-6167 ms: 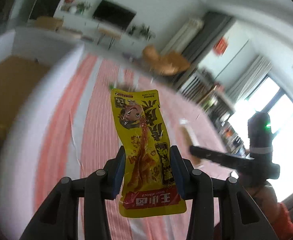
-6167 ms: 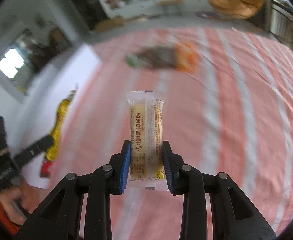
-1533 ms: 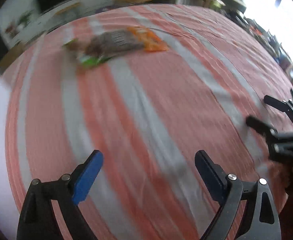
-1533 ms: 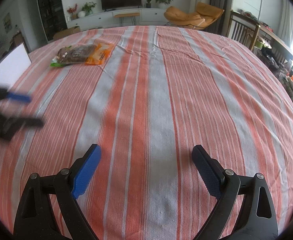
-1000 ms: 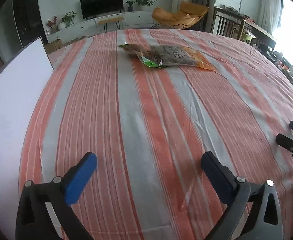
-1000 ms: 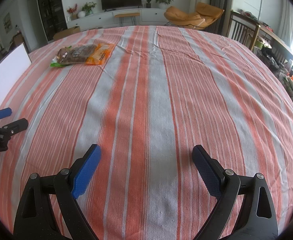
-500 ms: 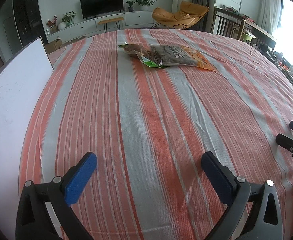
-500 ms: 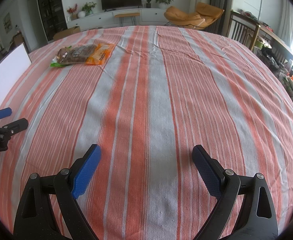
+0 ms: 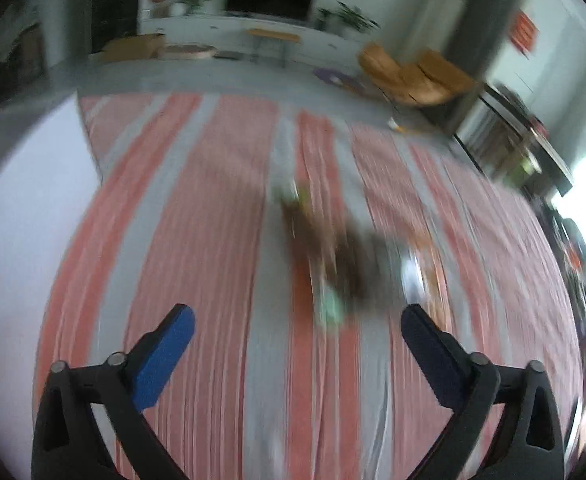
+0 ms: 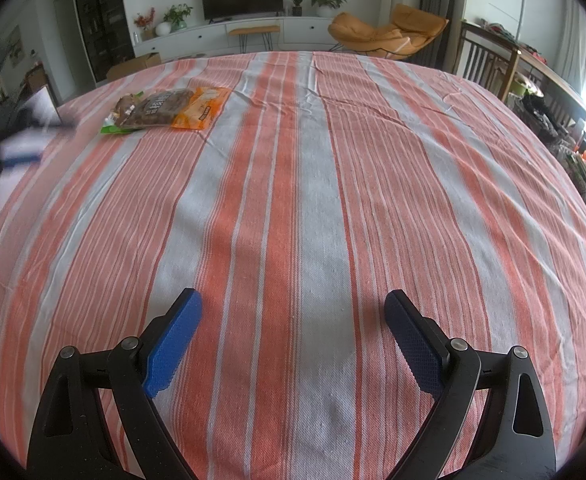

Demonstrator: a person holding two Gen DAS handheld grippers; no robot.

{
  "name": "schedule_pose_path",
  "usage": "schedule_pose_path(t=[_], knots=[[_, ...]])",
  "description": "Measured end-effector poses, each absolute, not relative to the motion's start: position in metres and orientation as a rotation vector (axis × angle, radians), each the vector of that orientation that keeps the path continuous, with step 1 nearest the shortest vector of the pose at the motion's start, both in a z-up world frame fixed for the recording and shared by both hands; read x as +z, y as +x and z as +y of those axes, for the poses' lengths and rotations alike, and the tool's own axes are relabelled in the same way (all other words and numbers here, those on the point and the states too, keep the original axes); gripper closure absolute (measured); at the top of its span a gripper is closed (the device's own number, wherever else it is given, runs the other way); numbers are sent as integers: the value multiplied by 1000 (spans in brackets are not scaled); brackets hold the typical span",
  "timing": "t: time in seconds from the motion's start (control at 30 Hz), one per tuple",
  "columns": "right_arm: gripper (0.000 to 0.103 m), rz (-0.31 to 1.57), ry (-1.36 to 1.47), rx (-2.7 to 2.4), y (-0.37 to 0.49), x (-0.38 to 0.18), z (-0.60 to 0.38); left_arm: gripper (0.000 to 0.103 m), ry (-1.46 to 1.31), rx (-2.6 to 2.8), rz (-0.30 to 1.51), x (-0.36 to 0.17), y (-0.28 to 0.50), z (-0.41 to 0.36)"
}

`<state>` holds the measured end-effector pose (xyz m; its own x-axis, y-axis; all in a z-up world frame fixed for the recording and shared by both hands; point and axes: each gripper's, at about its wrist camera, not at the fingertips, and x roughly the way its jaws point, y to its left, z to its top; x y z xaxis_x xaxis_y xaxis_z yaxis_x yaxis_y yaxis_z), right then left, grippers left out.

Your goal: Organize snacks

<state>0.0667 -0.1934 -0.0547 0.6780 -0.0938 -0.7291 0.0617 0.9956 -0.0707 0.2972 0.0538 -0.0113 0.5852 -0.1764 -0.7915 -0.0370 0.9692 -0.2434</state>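
Observation:
A pile of snack packets (image 10: pixel 165 110), brown, green and orange, lies on the striped tablecloth at the far left in the right wrist view. In the left wrist view the same packets (image 9: pixel 349 264) are blurred and lie just ahead of my left gripper (image 9: pixel 297 320), which is open and empty. My right gripper (image 10: pixel 293 312) is open and empty above bare cloth near the table's front. The left gripper shows as a blur at the left edge of the right wrist view (image 10: pixel 17 148).
The orange and grey striped tablecloth (image 10: pixel 333 200) covers the whole table. A white board (image 9: pixel 17 216) stands along the table's left side. Chairs (image 10: pixel 489 64) and a side table stand beyond the far right edge.
My left gripper has moved forward fast toward the snack packets, which are now close in its view. My right gripper has not moved. Both stay open.

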Motion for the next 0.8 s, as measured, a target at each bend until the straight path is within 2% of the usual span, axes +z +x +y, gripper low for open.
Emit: schedule_pose_path(t=[0.07,0.13,0.23,0.27,0.3,0.33,0.47,0.8], knots=[[8,821,-41,-87,67,-55,-193,26,-246,-11,968,-15,329,50],[8,821,-41,-88,66,-55,-193,35,-268,12,1010,-26,352,45],[8,821,-41,-89,66,-55,-193,40,-266,44,1044,-43,374,34],[8,821,-41,-89,66,-55,-193,52,-258,61,1044,-47,376,32],[8,821,-41,-89,66,-55,-193,54,-245,76,1039,-51,376,31],[8,821,-40,-89,66,-55,-193,65,-242,66,1006,-50,371,29],[7,823,-41,-86,67,-55,-193,69,-180,-32,964,-50,340,23],[6,824,-43,-84,70,-56,-192,69,-120,-237,1029,-46,164,84]])
